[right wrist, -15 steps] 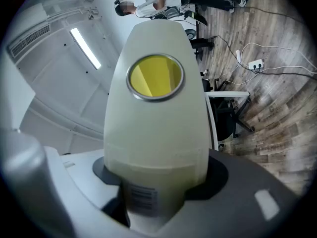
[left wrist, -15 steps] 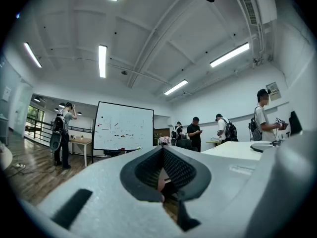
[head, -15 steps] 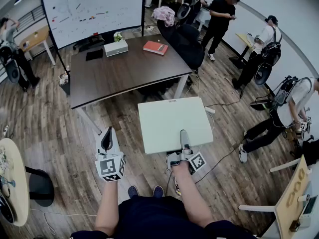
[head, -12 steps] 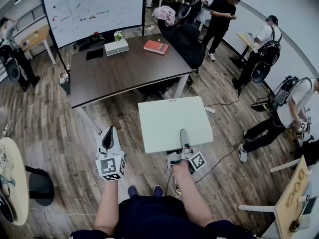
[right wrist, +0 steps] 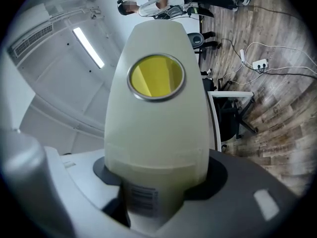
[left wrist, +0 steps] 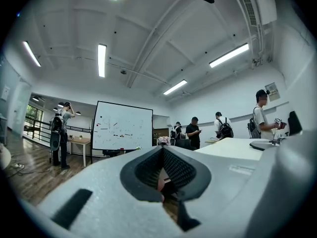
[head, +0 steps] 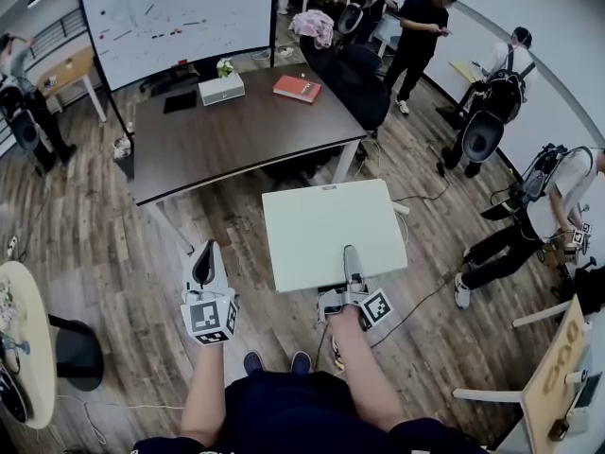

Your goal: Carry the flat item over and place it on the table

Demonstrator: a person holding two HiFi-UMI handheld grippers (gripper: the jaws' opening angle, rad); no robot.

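A pale green flat board (head: 326, 230) hangs level above the wooden floor in front of me. My right gripper (head: 351, 255) is shut on the middle of its near edge. In the right gripper view the board (right wrist: 156, 133) fills the space between the jaws, showing a barcode label and a round yellow-filled ring (right wrist: 156, 77). My left gripper (head: 201, 256) is held out to the left of the board, apart from it. Its dark pads (left wrist: 174, 168) meet with nothing between them. The dark brown table (head: 236, 140) stands just beyond the board.
On the table's far side lie a white box (head: 220, 89), a red book (head: 295, 88) and a black flat thing (head: 179, 102). A whiteboard (head: 175, 17) stands behind it. Several people stand at the right and far left. A round pale table (head: 21, 348) is at my left, cables on the floor at right.
Hardly anything differs: the board and both grippers sit almost where they were. A person at the right with a backpack has shifted a little.
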